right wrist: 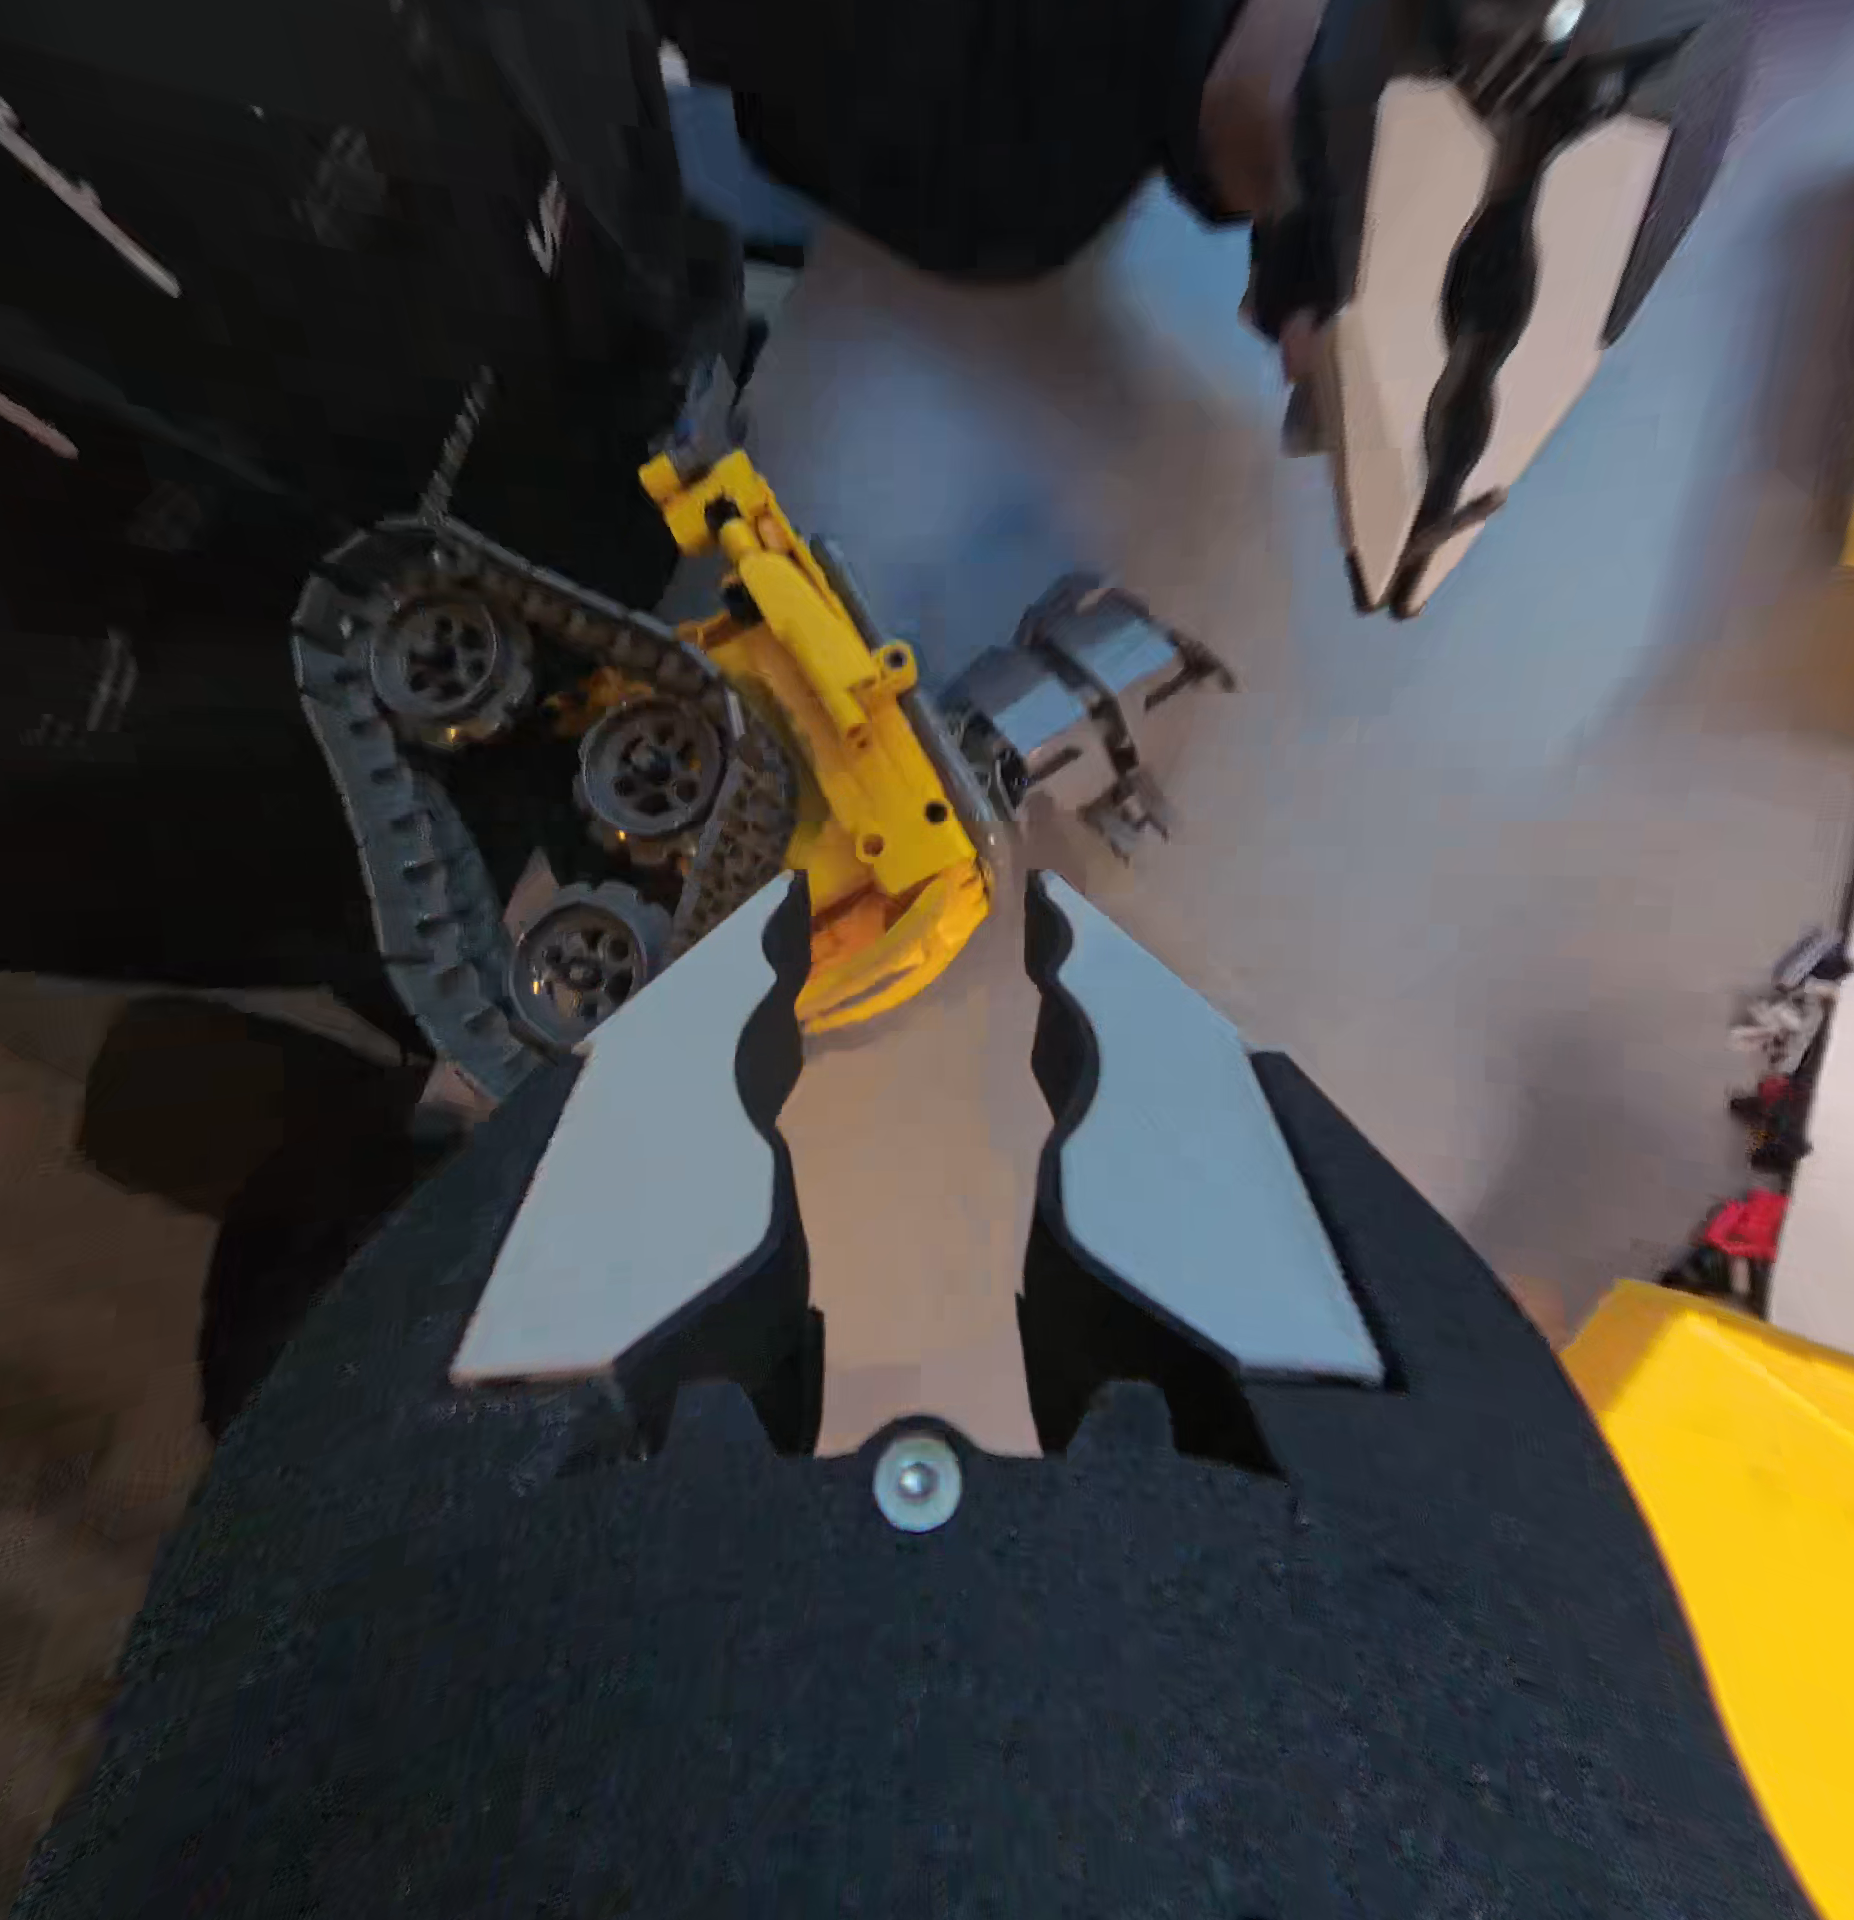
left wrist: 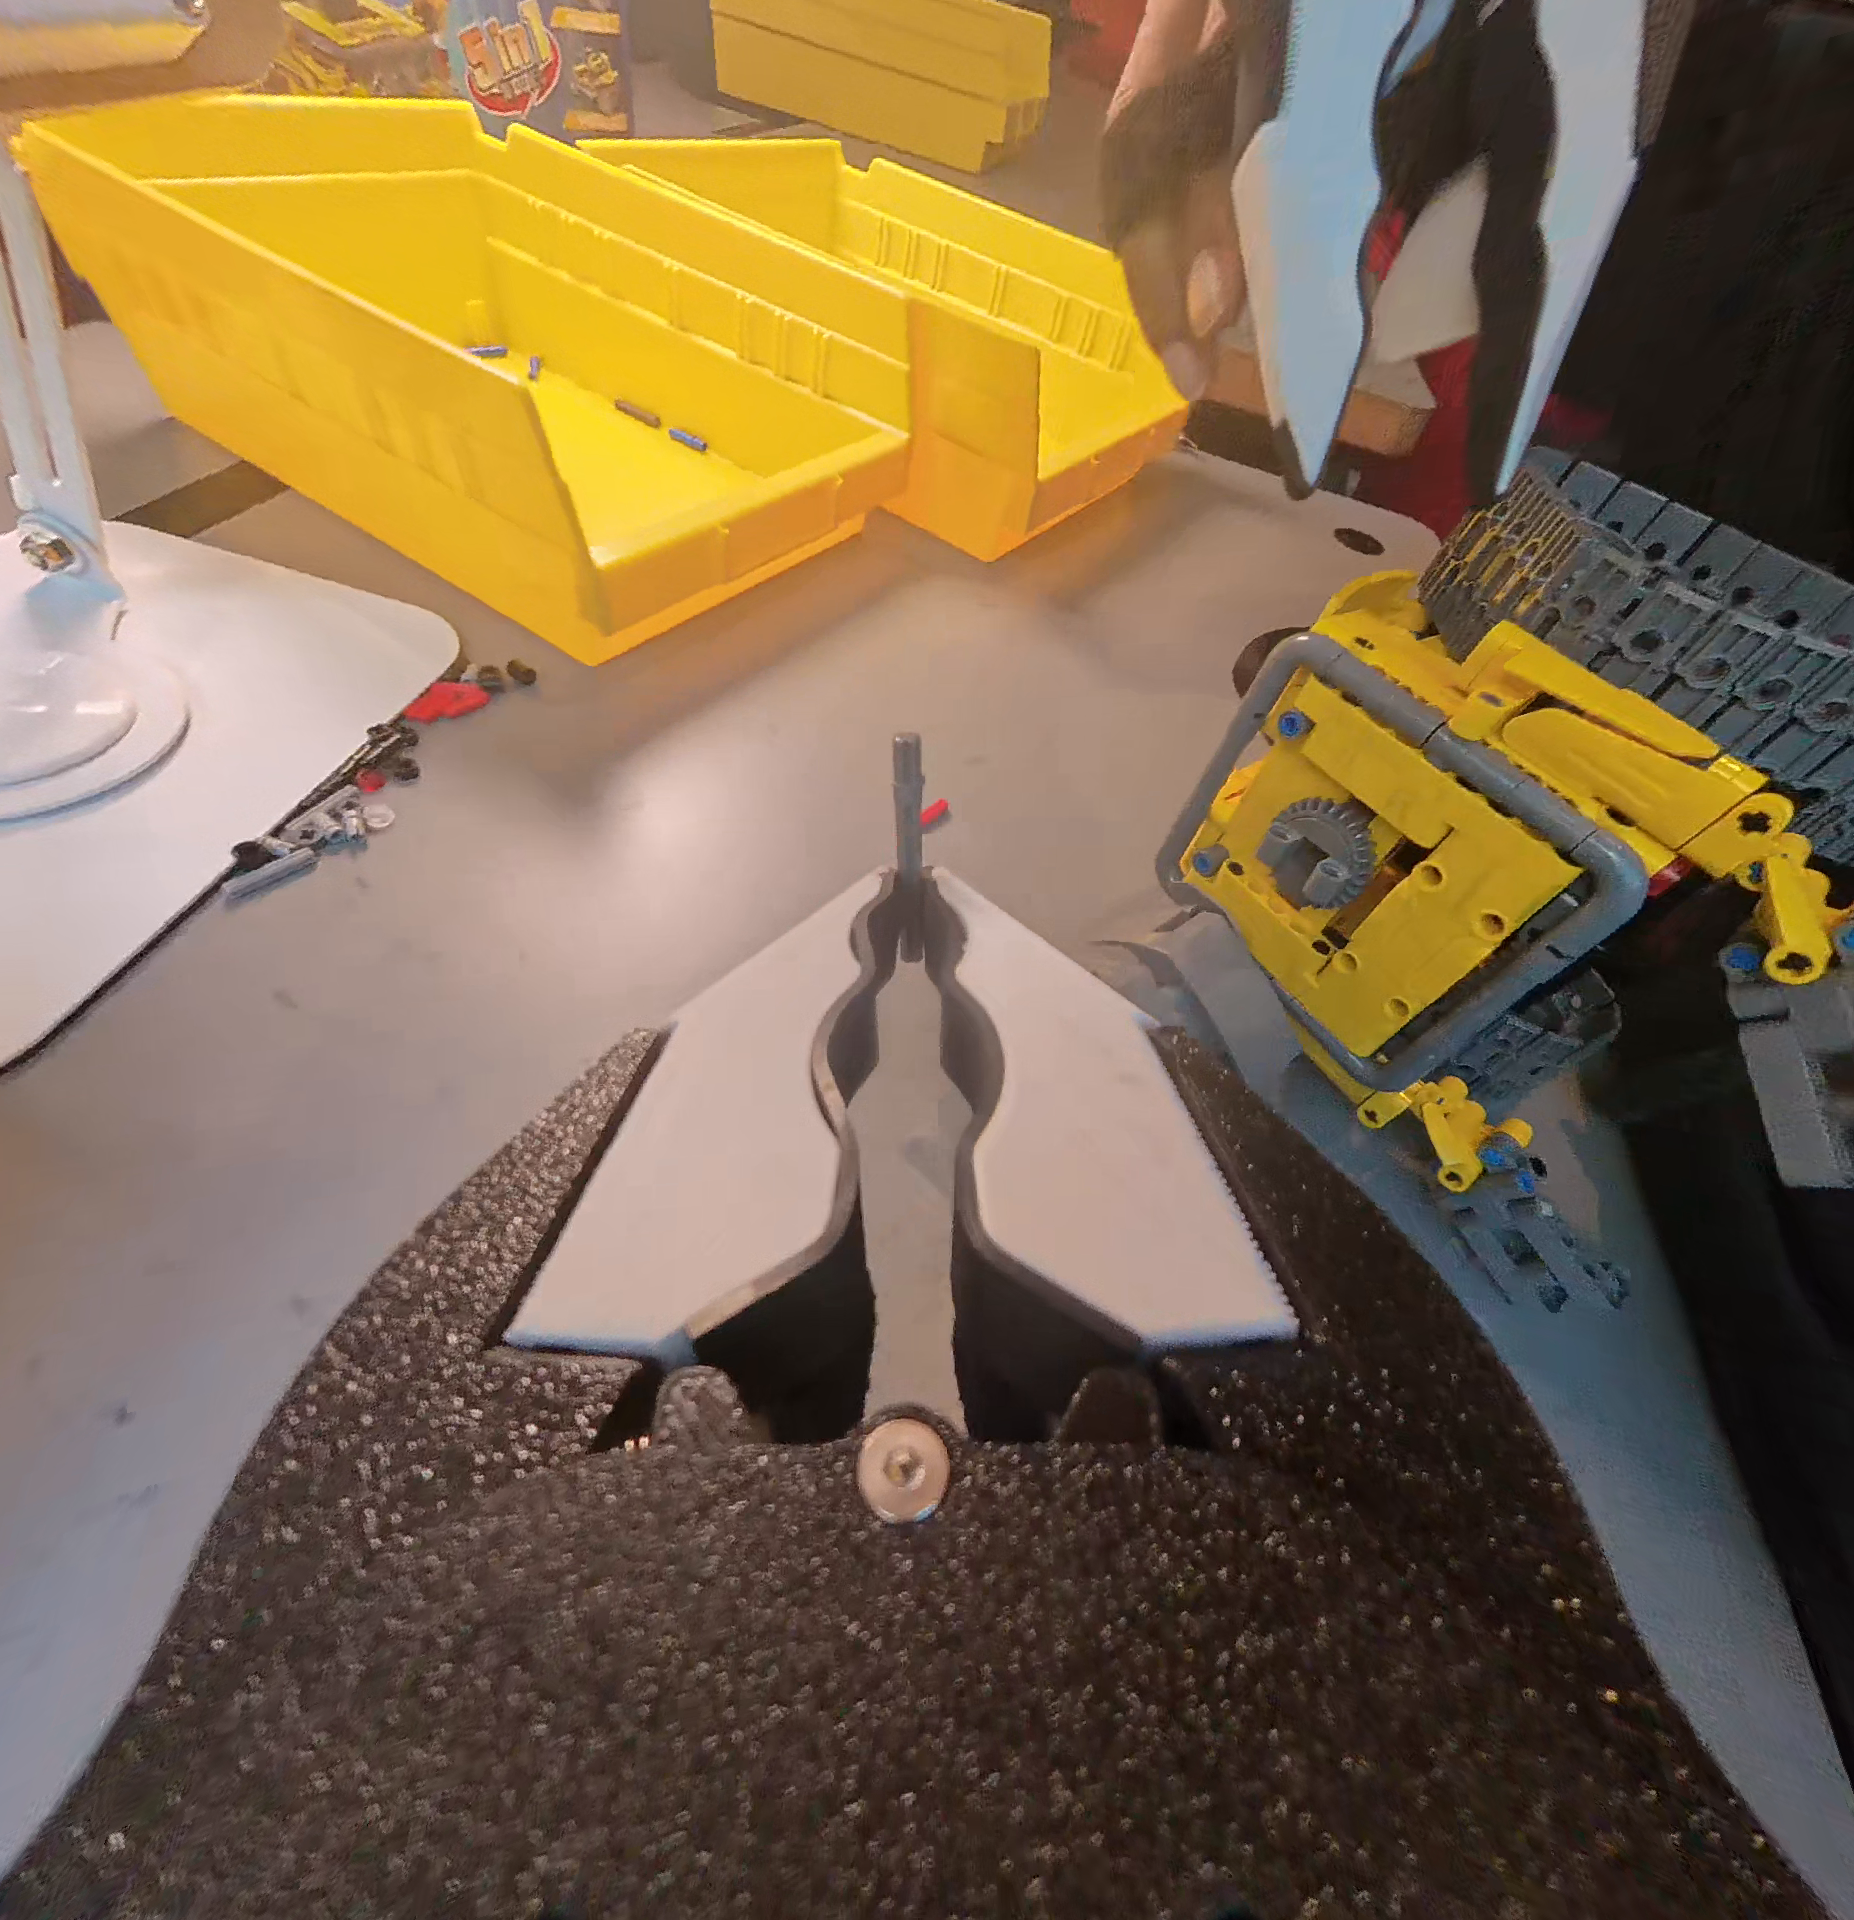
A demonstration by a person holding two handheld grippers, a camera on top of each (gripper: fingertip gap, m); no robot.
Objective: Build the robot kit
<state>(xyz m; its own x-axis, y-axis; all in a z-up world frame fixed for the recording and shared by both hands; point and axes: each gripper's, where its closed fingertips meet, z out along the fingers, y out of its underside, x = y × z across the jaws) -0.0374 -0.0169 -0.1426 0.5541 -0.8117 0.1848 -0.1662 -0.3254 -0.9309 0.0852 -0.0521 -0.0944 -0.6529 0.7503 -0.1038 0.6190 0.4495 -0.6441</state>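
Observation:
My left gripper (left wrist: 908, 883) is shut on a thin dark grey axle pin (left wrist: 907, 821) that sticks out past its tips, above the grey table (left wrist: 694, 748). A yellow and grey toy tracked vehicle (left wrist: 1422, 842) lies tipped on its side to the right, with grey treads (left wrist: 1712, 644) and a grey gear (left wrist: 1318, 847). My right gripper (right wrist: 912, 894) is open and empty, its tips just above the vehicle's yellow body (right wrist: 850, 748), beside the treads and wheels (right wrist: 642, 769). The right gripper also shows in the left wrist view (left wrist: 1411, 468), and the left gripper shows in the right wrist view (right wrist: 1390, 597).
Two yellow bins (left wrist: 403, 343) stand at the back left, one holding a few small blue and grey pins (left wrist: 684, 436). A white lamp base (left wrist: 175, 665) is at left, with small loose parts (left wrist: 383, 769) beside it. A person in dark clothing (right wrist: 227, 364) is behind the vehicle. The gap from one gripper's tips to the other's is roughly 15 cm. Between my right fingertips and the grey gear (left wrist: 1318, 847) there is roughly 8 cm.

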